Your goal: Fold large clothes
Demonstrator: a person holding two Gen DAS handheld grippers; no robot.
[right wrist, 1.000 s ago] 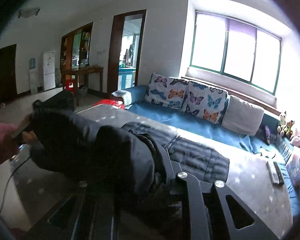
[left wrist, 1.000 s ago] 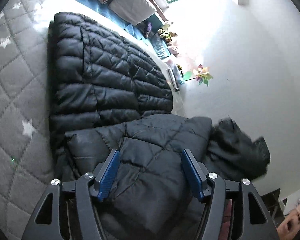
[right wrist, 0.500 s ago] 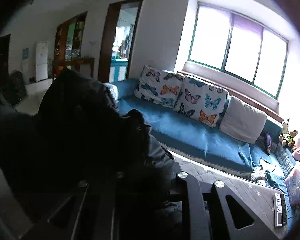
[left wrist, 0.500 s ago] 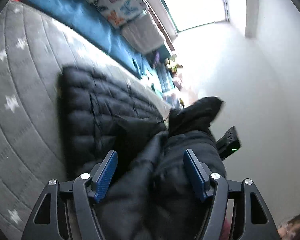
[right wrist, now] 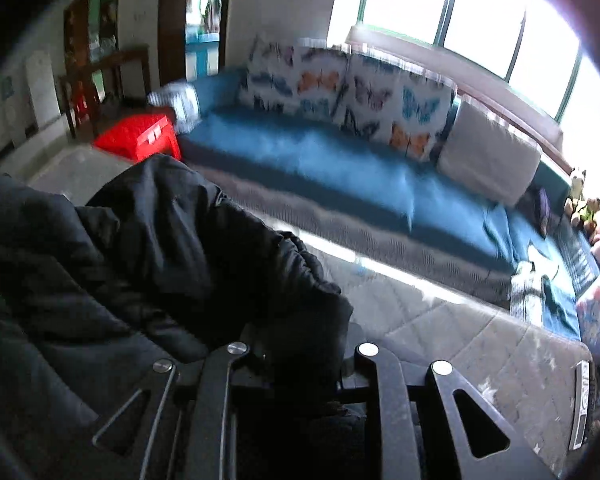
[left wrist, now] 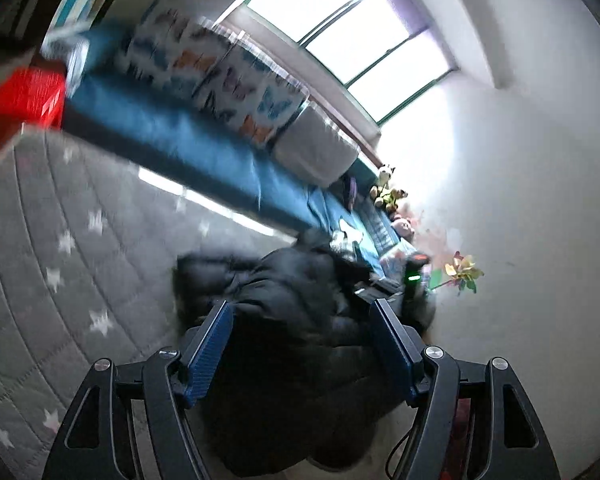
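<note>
The black puffy coat (left wrist: 300, 320), spread flat on the grey star quilt (left wrist: 60, 280) a moment ago, is now bunched up. The left tongs (left wrist: 304, 344) have been opening wider, the coat lying loose between them. The right tongs (right wrist: 300, 360) pinch coat cloth; their tips are hidden.

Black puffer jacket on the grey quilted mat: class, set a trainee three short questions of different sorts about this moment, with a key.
1. True or false: the right gripper is shut on the black puffer jacket.
2. Which colour are the pads of the left gripper? A red, B blue, C green.
3. Fill in: the cushions on the blue sofa are printed with ____.

Key: 1 true. 2 B; those jaws stand apart, have just been opening, jacket fabric between them. 3 butterflies.
</note>
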